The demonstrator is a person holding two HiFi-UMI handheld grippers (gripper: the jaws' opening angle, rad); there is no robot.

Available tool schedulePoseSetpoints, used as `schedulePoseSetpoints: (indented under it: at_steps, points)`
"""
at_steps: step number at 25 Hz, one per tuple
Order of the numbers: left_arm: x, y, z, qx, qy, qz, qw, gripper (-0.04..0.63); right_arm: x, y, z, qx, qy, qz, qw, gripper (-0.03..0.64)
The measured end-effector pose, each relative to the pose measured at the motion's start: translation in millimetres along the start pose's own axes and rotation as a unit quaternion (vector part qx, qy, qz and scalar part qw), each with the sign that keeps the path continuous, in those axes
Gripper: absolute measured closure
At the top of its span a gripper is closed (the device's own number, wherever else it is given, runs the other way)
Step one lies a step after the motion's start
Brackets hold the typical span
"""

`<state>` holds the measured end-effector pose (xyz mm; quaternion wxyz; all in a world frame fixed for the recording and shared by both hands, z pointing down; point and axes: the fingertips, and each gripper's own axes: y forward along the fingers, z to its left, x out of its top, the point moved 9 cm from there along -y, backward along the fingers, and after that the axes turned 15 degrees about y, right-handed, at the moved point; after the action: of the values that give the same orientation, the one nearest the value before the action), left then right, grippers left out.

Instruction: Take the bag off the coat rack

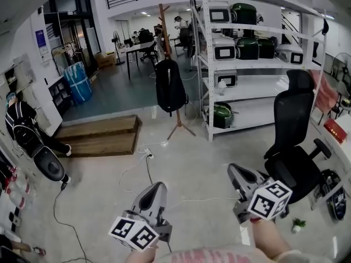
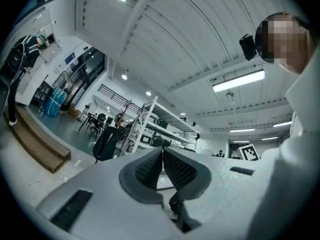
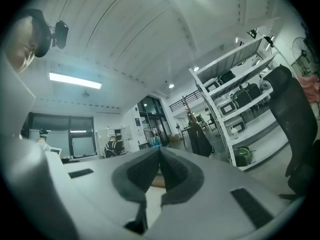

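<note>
Black and upright, the bag (image 1: pixel 170 86) hung against the rack (image 1: pixel 164 21), a wooden pole on splayed feet that stood far across the floor, just beside the end of the white shelves (image 1: pixel 258 64). It sat about midway up the pole, and its top reached toward the hooks. Which hook bore it was too small to tell.

The left gripper (image 1: pixel 156 187) and the right gripper (image 1: pixel 232 169) were low in the head view, close to the person and well apart from the rack. Bare floor and a loose cable (image 1: pixel 148 169) lay between them and it. Both grippers were closed and empty: in each gripper view the ribbed pads met at their tips with nothing between them. Each view showed the bag small and distant beyond the jaws.

By these signs, the task had hardly begun. Nothing had been touched and the bag was on its hook. Everything was left to do: cross to the rack, open a gripper, take a strap or the top loop, lift it clear of the hook and carry the bag away. The chair (image 1: pixel 293 147) stood off to the right, seemingly out of the path.
</note>
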<state>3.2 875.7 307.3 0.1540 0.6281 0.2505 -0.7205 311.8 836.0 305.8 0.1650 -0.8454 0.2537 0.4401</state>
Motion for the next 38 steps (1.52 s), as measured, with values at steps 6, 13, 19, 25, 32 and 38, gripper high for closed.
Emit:
schedulePoseSetpoints:
  at_steps: [6,13,19,25,32,38]
  points:
    - [-16.7,29.8,42.4,0.01,-0.007,0.001,0.9999,0.588,-12.0,38.7,-36.2,-0.038,-0.014,0.016,0.999,0.611]
    - [-50.8,60.7,72.4,0.021,-0.06,0.053,0.9966,0.588,-27.5,67.3,-82.7,-0.075,0.029,0.056,0.995,0.611]
    - [-76.9,103.0,109.6,0.065,-0.095,0.064,0.9913,0.588,-21.2,114.7,-140.2,-0.085,0.025,0.094,0.992,0.61]
    - [-82.9,174.8,138.2,0.089,-0.103,0.06,0.9889,0.588,14.7,175.3,-202.8,-0.077,0.04,0.104,0.991,0.611]
    - [-86.5,235.1,163.5,0.123,-0.09,0.062,0.9863,0.588,54.1,235.2,-256.3,-0.056,0.053,0.1,0.992,0.611]
    - [-96.9,287.4,169.6,0.121,-0.09,0.052,0.9872,0.588,76.8,266.5,-298.5,-0.043,0.064,0.099,0.992,0.611]
